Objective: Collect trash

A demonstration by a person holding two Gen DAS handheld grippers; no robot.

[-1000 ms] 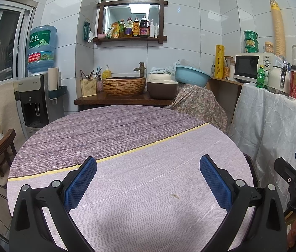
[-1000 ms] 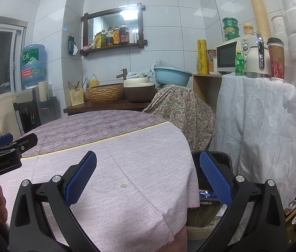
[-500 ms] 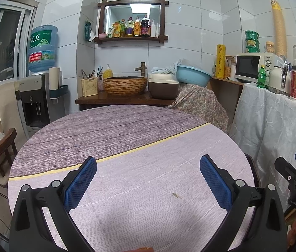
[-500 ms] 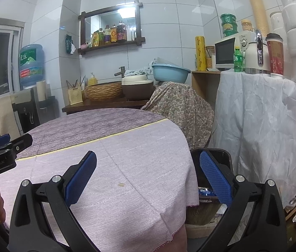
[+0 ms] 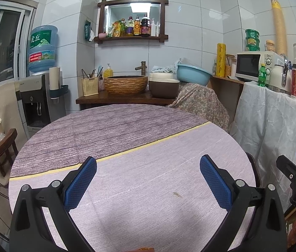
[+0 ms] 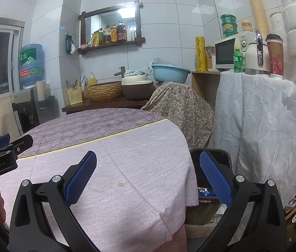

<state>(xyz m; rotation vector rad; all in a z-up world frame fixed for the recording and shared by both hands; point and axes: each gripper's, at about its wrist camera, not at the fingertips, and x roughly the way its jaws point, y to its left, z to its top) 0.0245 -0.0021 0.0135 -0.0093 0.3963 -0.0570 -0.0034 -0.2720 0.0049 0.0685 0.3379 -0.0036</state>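
Both tools hang released and empty: the left tool (image 5: 148,180) over the round cloth-covered bench (image 5: 127,130), the right tool (image 6: 148,175) straddling the bench edge. The only trash left on the bench seems to be a small speck (image 6: 120,184), possibly just a stain. Wrappers lie in the dark bin (image 6: 210,157) beside the bench, partly hidden behind the right tool's finger. Pinching at so flat a speck could gather the cloth instead and drag it off the edge. Beyond stand a white-draped counter (image 6: 263,115), a patterned-cloth mound (image 6: 179,107) and a water dispenser (image 5: 36,96); none blocks the reach.
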